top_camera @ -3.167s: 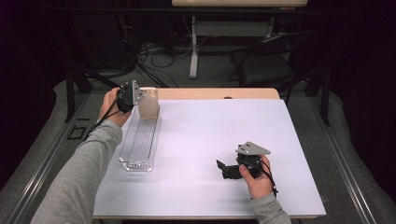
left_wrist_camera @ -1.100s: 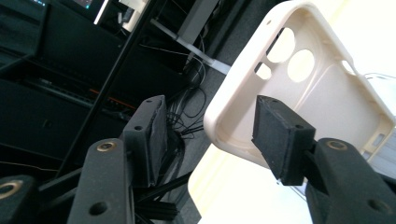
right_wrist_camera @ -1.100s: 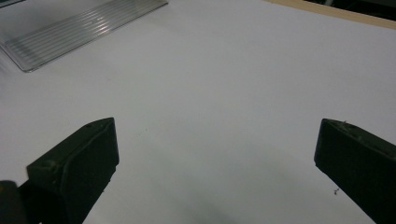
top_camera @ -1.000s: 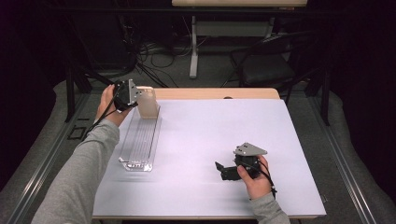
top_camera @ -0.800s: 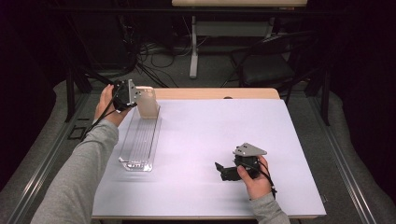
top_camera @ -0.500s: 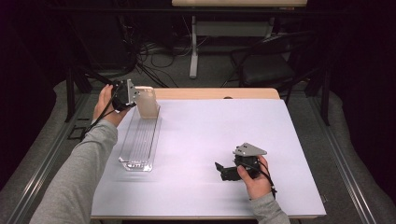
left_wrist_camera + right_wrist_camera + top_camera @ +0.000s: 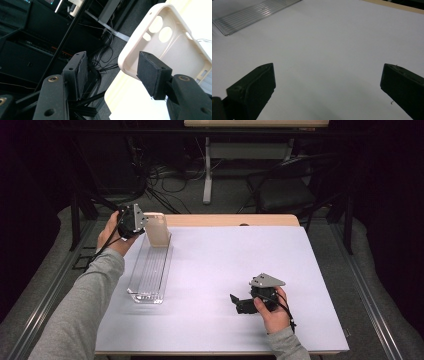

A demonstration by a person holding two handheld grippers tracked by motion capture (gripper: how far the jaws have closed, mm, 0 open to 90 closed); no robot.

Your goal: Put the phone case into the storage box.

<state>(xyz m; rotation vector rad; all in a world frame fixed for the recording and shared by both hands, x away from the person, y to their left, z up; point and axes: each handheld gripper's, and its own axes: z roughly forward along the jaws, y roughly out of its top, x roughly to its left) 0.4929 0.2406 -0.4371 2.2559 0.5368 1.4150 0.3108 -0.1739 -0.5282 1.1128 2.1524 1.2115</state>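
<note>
So the cream-coloured soft plastic phone case (image 7: 157,230) stands upright at the far end of the long clear ribbed plastic tray (image 7: 150,270), near the far left corner of the white table top (image 7: 225,270). The left gripper (image 7: 112,72) sits right beside it, up off the table. In the left gripper view the case's rounded corner (image 7: 130,62) lies just past the right-hand pad, hollow side with the camera cutouts facing us. Nothing is between the jaws, they're released and gaping about halfway. The right gripper (image 7: 239,304) rests well apart, on the near right of the table, jaws spread wide over bare surface.
</note>
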